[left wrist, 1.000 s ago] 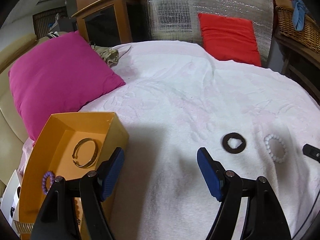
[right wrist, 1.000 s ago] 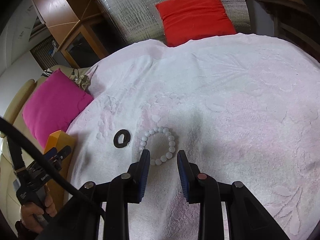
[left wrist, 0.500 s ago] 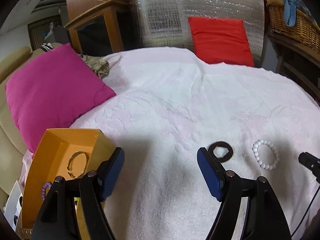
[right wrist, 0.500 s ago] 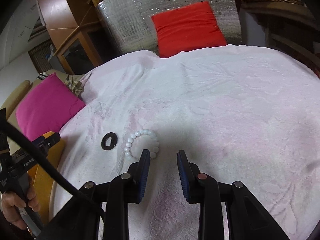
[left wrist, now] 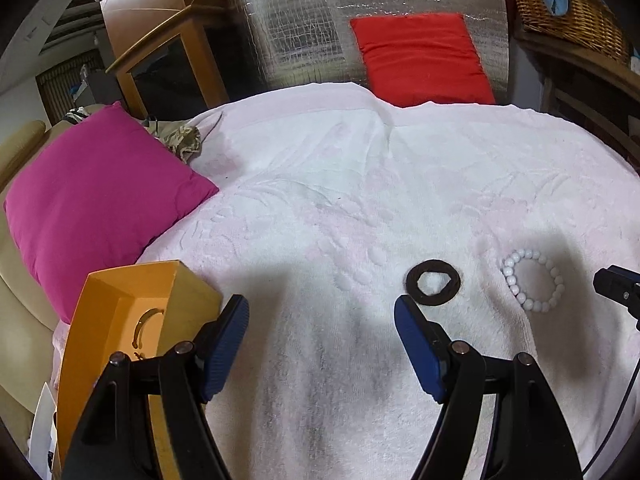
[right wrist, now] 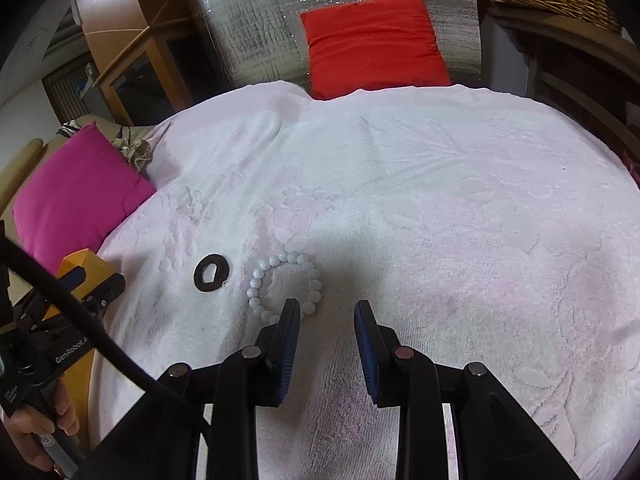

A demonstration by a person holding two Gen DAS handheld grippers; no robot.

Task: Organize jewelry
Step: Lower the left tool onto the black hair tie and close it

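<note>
A white bead bracelet point(right wrist: 281, 285) and a dark ring-shaped bracelet point(right wrist: 212, 272) lie on the white towel. Both show in the left wrist view, the white bead bracelet point(left wrist: 532, 281) right of the dark ring point(left wrist: 433, 282). My right gripper point(right wrist: 327, 326) is open and empty, its left finger just over the bead bracelet's near edge. My left gripper point(left wrist: 321, 330) is wide open and empty, beside an orange box point(left wrist: 116, 312) that holds a gold bangle point(left wrist: 144, 326). The dark ring lies just beyond its right fingertip.
A magenta pillow point(left wrist: 92, 188) lies at the left, a red cushion point(left wrist: 420, 58) at the back against silver foil. A wicker basket point(left wrist: 568, 8) stands at the back right. Wooden furniture point(left wrist: 160, 64) stands at the back left.
My left gripper has drawn back and turned right, so the box slid lower left and the dark ring came nearer. My right gripper has shifted right of the bead bracelet.
</note>
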